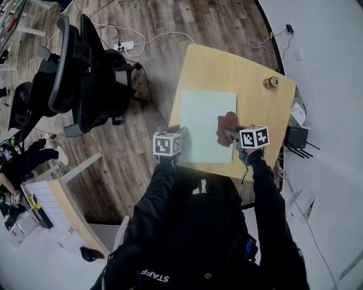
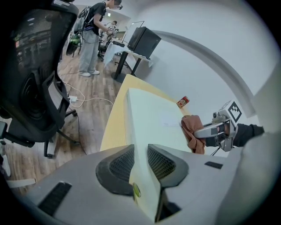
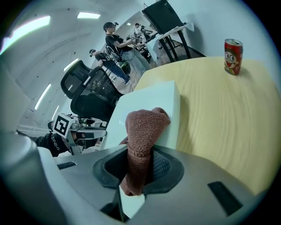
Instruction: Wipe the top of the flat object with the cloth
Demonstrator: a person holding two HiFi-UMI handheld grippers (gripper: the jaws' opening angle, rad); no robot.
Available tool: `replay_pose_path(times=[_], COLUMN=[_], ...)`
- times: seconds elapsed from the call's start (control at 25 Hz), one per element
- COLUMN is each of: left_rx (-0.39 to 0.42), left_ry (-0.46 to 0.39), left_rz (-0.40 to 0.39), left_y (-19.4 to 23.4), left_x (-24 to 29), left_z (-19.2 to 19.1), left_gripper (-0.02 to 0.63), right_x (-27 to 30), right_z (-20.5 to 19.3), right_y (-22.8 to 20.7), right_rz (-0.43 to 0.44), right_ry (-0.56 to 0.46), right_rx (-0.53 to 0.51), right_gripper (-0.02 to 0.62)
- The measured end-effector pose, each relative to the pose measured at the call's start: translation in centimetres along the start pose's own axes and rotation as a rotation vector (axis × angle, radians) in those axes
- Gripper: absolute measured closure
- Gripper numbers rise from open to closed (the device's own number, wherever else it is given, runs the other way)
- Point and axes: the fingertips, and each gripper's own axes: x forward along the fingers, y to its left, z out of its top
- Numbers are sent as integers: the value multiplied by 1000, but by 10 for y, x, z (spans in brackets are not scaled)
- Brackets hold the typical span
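Your table is pale wood on a plank floor, beside a black chair. The board lies flat on it, and your left gripper is clamped on its near edge. Your right gripper pinches the cloth against the board's right edge. A red can with a cartoon face stands at the far corner. Your jacket reads "STAFF".

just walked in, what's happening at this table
A person works at a wooden table with a gripper in each hand. The left gripper is shut on the near left corner of a pale green flat board. The right gripper is shut on a brown cloth that rests at the board's right edge. A red can stands at the far corner.
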Motion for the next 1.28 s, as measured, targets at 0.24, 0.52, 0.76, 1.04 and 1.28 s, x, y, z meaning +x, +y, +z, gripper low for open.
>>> replay_pose_path(times=[0.24, 0.52, 0.76, 1.04, 1.28], left_rx=[1, -18, -20, -32, -31], left_ry=[0, 8, 16, 21, 24], left_rz=[-5, -28, -62, -76, -76], left_y=[1, 1, -1, 0, 1], left_x=[0, 0, 0, 2, 1], left_z=[0, -1, 0, 0, 0], left_gripper=[497, 497, 497, 495, 495], right_x=[-16, -23, 17, 76, 89], right_z=[3, 24, 17, -11, -17], right_y=[-4, 77, 129, 147, 130], right_rz=[-35, 178, 288, 320, 264], right_ry=[-25, -143, -103, 12, 8], right_rx=[0, 53, 71, 125, 185], right_gripper=[489, 490, 489, 490, 491])
